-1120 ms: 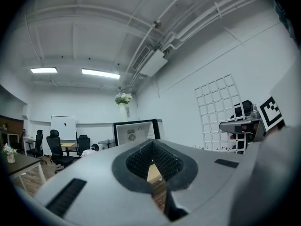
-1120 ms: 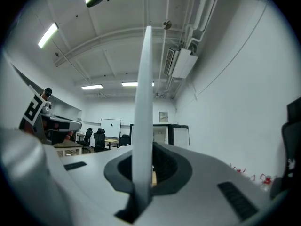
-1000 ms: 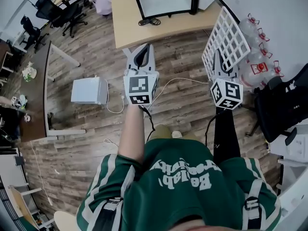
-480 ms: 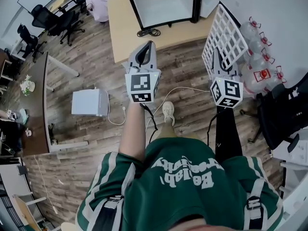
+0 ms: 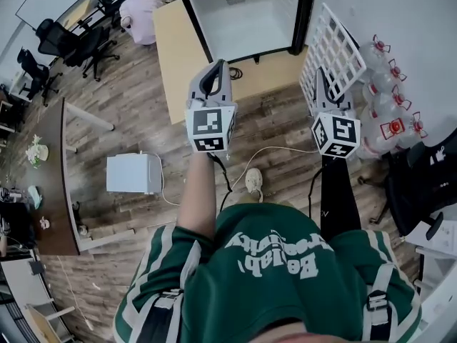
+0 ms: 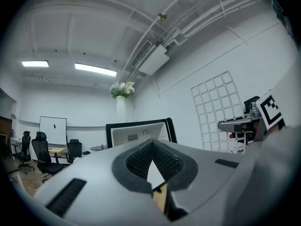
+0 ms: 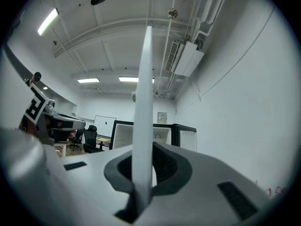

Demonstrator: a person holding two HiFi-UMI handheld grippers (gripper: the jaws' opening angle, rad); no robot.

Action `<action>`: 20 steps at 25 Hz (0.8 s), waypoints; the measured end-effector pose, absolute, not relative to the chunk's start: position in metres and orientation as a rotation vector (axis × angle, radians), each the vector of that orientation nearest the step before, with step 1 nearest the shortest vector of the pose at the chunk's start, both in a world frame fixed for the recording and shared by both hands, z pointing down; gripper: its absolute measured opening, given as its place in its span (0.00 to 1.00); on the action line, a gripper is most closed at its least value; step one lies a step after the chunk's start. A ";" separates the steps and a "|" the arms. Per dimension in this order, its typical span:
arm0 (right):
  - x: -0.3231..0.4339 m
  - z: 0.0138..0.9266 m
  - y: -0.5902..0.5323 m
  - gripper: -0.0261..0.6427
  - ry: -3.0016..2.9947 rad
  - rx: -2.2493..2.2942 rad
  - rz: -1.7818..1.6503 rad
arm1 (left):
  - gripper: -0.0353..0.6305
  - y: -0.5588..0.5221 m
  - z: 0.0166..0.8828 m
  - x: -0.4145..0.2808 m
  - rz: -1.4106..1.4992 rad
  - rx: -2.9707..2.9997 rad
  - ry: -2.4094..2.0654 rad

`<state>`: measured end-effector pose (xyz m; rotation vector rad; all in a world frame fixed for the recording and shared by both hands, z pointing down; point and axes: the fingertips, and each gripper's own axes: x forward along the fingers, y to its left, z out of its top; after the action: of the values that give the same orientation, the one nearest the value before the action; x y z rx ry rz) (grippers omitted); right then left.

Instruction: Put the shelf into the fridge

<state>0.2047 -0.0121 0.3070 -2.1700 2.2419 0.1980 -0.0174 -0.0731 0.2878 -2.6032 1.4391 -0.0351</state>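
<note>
Showing the head view: the right tongs [image 5: 322,78] are clenched on the lower edge of the shelf [image 5: 334,48], a white wire grid that rises from them on edge. Its flat faces turn sideways and its long axis runs upward, away from the tongs. The left tongs [image 5: 216,66] stand well apart to the left, level with the right pair and carrying nothing. Ahead of both, the fridge [image 5: 246,13] stands open on the far right part of a light wooden surface [image 5: 178,56], with a coiled black cable [image 5: 233,72] near the surface's front edge. Below lies a wood-plank floor [image 5: 136,106] with a white box [image 5: 132,174]. Water jugs [image 5: 385,95] line the right wall, and office chairs [image 5: 78,38] stand at upper left.

Left gripper view: the jaws meet at their tips, with nothing between them. The shelf [image 6: 214,108] appears upright against the white wall, taller than wide, above the right tongs [image 6: 225,125]. The fridge [image 6: 136,133] is straight ahead.

Right gripper view: the shelf [image 7: 143,112] is seen edge-on as a narrow white strip climbing from the clamped jaws toward the ceiling. The left tongs [image 7: 63,122] are at the left and the fridge [image 7: 183,136] is beyond.
</note>
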 end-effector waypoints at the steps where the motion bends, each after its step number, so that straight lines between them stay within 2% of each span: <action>1: 0.204 0.307 -0.025 0.07 2.241 -2.174 0.201 | 0.05 -0.086 0.288 -0.017 -0.034 -2.605 1.432; 13: 0.189 0.315 -0.136 0.07 2.295 -2.212 0.263 | 0.05 -0.199 0.299 -0.026 -0.047 -2.633 1.405; 20: 0.163 0.326 -0.167 0.07 2.452 -2.214 0.457 | 0.05 -0.220 0.311 -0.028 -0.068 -2.641 1.394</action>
<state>0.1634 -0.1665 0.3259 -2.2143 2.4524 0.4573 -0.0285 -0.2200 0.3111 -2.6407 1.3942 -0.0680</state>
